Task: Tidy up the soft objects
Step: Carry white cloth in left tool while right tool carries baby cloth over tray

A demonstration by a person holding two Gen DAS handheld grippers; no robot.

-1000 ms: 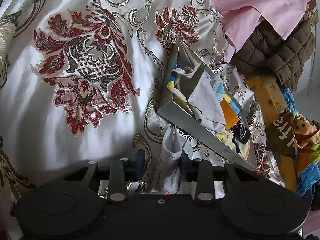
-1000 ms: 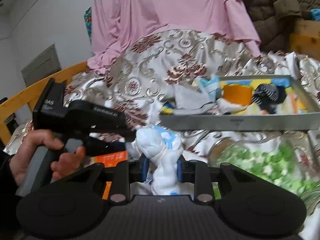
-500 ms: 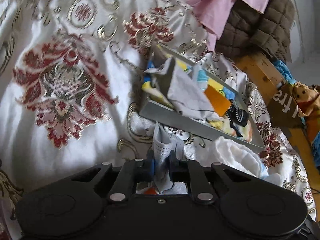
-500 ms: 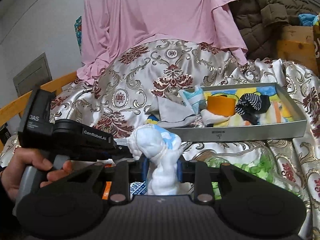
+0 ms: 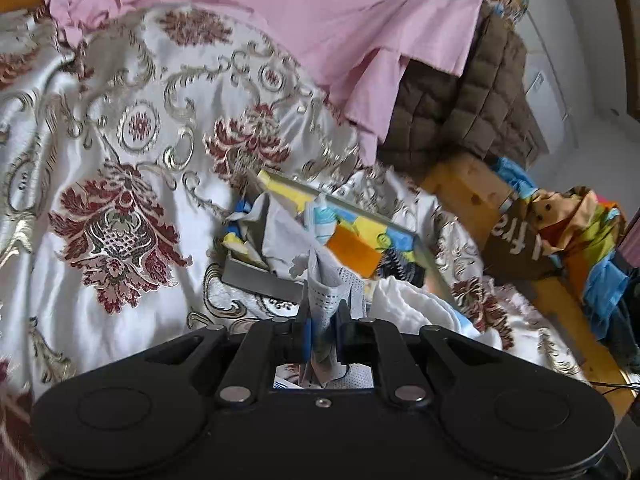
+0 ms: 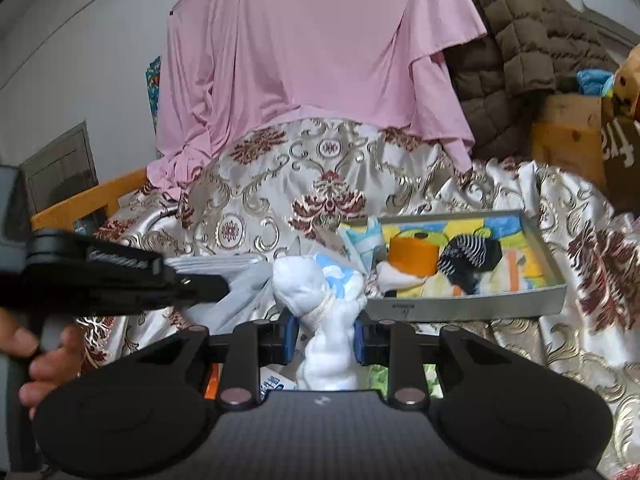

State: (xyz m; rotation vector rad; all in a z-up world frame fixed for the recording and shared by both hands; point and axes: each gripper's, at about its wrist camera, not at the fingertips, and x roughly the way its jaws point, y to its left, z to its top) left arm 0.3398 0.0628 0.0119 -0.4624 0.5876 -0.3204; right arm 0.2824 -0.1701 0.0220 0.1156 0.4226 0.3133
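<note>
My left gripper (image 5: 323, 326) is shut on a thin white cloth with dotted rows (image 5: 326, 290), held just in front of the grey tray (image 5: 256, 274). My right gripper (image 6: 325, 334) is shut on a rolled white and blue sock (image 6: 320, 292), held near the tray's (image 6: 464, 305) front left corner. The tray lies on the patterned satin bedspread (image 6: 280, 184) and holds a grey cloth (image 5: 280, 232), an orange roll (image 6: 414, 256), a black and white striped sock (image 6: 470, 256) and other soft pieces. The left gripper's body (image 6: 120, 276) shows in the right wrist view.
A pink garment (image 6: 320, 40) hangs behind the bed, with a brown quilted jacket (image 6: 520, 40) to its right. A wooden bed frame (image 5: 472, 184) and a heap of coloured clothes (image 5: 580, 232) lie at the right. A green and white cloth (image 6: 400, 372) lies under my right gripper.
Both grippers have lifted and drawn back, each still holding its piece. The tray now sits farther off and lower in both views. The left gripper's jaws have closed tighter on the dotted cloth.
</note>
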